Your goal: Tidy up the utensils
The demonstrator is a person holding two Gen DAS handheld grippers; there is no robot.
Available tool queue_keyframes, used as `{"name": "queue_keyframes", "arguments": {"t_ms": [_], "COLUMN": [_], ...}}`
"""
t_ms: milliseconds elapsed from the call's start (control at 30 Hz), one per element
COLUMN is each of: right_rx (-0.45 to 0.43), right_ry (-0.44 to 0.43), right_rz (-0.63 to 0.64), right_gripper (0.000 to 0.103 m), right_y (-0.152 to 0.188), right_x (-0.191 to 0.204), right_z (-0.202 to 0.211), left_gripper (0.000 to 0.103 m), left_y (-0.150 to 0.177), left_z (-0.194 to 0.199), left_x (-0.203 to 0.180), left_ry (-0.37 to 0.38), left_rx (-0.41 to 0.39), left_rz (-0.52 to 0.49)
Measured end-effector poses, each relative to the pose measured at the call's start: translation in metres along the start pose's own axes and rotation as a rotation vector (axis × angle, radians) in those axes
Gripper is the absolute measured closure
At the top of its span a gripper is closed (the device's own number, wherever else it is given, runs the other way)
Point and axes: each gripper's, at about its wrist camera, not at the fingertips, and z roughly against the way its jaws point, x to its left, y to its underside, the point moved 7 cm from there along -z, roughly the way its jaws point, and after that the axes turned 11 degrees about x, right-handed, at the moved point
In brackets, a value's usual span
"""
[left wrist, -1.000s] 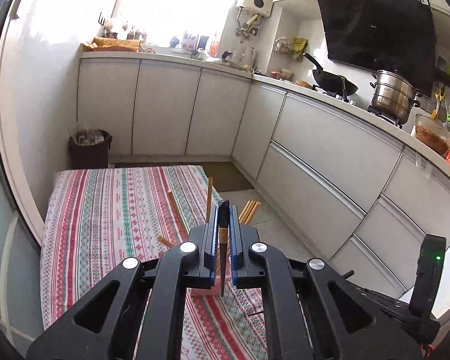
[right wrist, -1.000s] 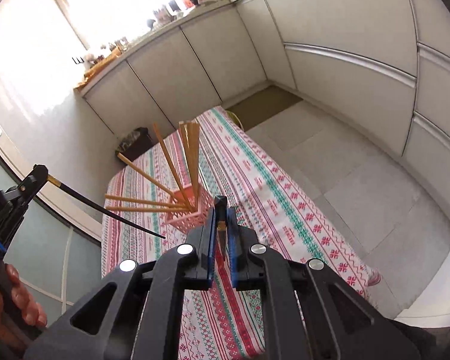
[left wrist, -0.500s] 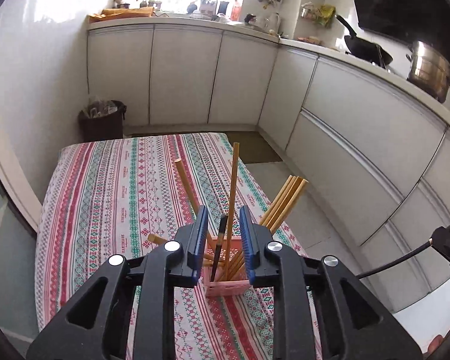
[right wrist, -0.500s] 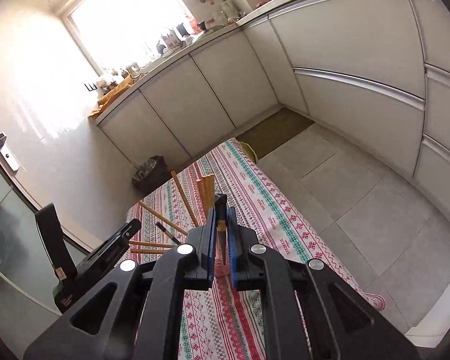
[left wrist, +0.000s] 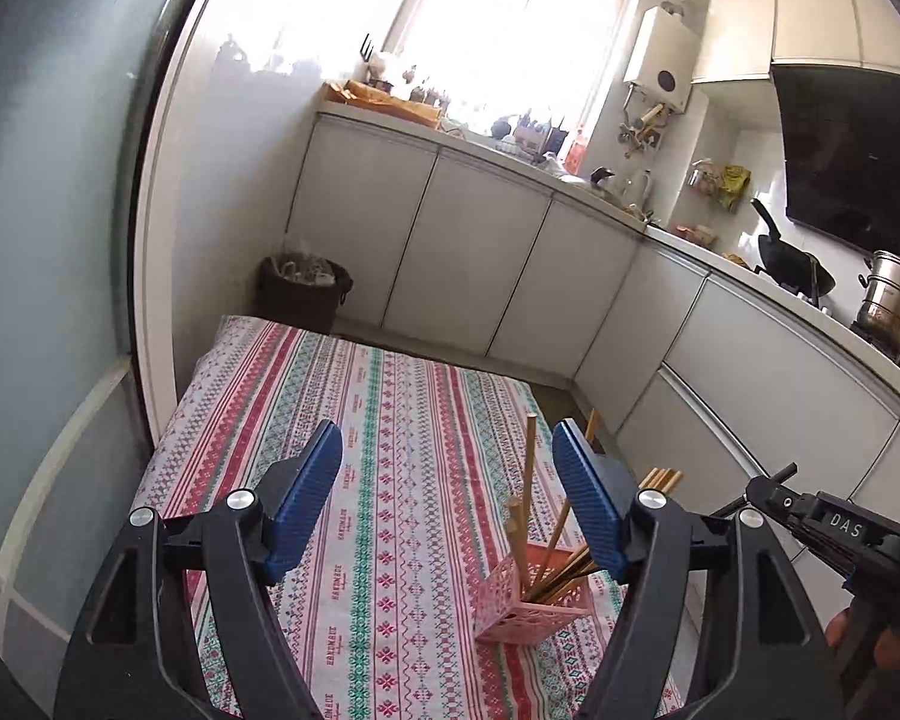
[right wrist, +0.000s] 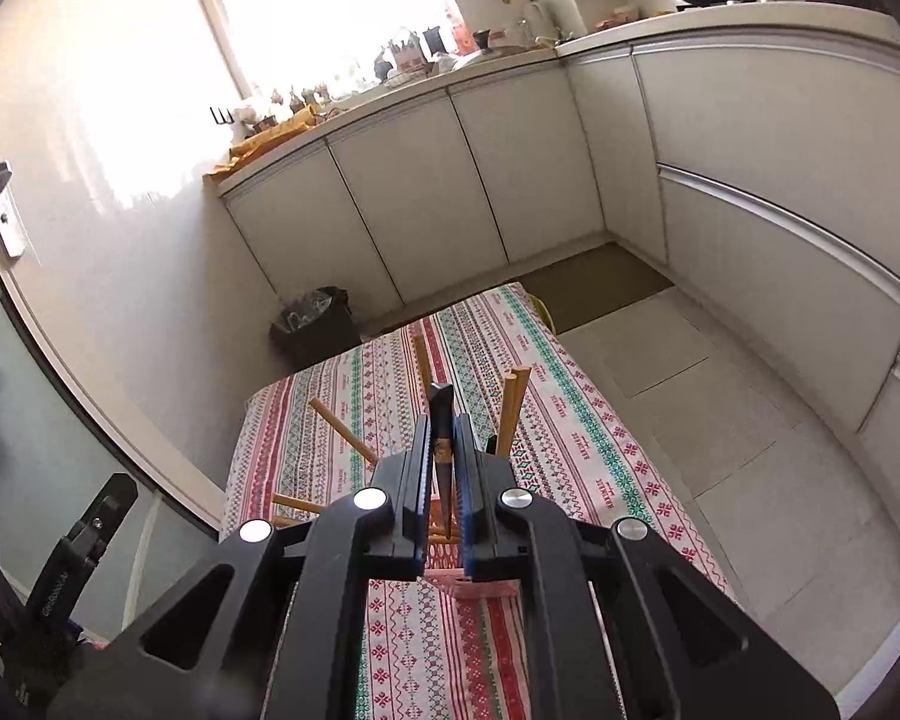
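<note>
Jaws of the right gripper [right wrist: 442, 501] clamp a dark chopstick [right wrist: 441, 438], long axis along the fingers, directly above the pink holder [left wrist: 531, 597] on the surface [left wrist: 390, 420]. Left gripper [left wrist: 447, 501] jaws have just been opening, nothing between them; holder sits low right of them, so the right hand is nearer

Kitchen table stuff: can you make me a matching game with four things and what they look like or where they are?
Things:
1. left gripper
2. right gripper
3. pink basket
4. bin

Descriptions:
A. on the floor beyond the table
B. jaws wide apart, nothing between them
C. on the striped tablecloth, wooden chopsticks sticking out
D. clamped on a dark chopstick

Pairs: 1-B, 2-D, 3-C, 4-A
</note>
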Motion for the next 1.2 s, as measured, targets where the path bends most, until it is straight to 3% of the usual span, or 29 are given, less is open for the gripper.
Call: {"name": "queue_keyframes", "arguments": {"t_ms": [300,333,367,467,600,667,767,867,967,1067,1200], "right_rx": [0.026,0.021,0.007,-0.065,-0.109,-0.137,-0.265,-0.387,-0.327,-0.276,-0.233], "right_ry": [0.036,0.035,0.038,0.042,0.08,0.112,0.196,0.275,0.251,0.277,0.257], "right_rz": [0.048,0.048,0.046,0.023,0.014,0.009,0.012,0.061,0.099,0.07,0.029], "right_gripper": [0.089,0.082,0.064,0.037,0.021,0.015,0.007,0.007,0.006,0.007,0.007], "right_y": [0.009,0.009,0.009,0.007,0.008,0.012,0.02,0.034,0.053,0.072,0.1], "right_x": [0.009,0.01,0.01,0.007,0.001,-0.004,-0.011,-0.014,-0.015,-0.02,-0.028], "right_z": [-0.04,-0.037,-0.033,-0.012,0.011,0.026,0.064,0.106,0.131,0.156,0.182], "left_gripper": [0.032,0.031,0.03,0.021,0.007,0.007,0.007,0.007,0.007,0.007,0.007], "left_y": [-0.001,-0.001,0.0,0.001,0.004,0.004,0.007,0.022,0.041,0.056,0.073], "left_z": [0.005,0.005,0.006,0.007,0.017,0.024,0.043,0.064,0.083,0.11,0.144], "left_x": [0.007,0.005,0.003,-0.006,-0.019,-0.028,-0.041,-0.053,-0.065,-0.078,-0.097], "left_ry": [-0.004,-0.003,-0.004,-0.014,-0.033,-0.033,-0.046,-0.076,-0.09,-0.145,-0.145], "left_rx": [0.001,0.001,0.001,-0.001,-0.032,-0.047,-0.093,-0.119,-0.096,-0.084,-0.065], "left_rz": [-0.004,-0.01,-0.019,-0.054,-0.098,-0.115,-0.135,-0.163,-0.177,-0.197,-0.251]}}
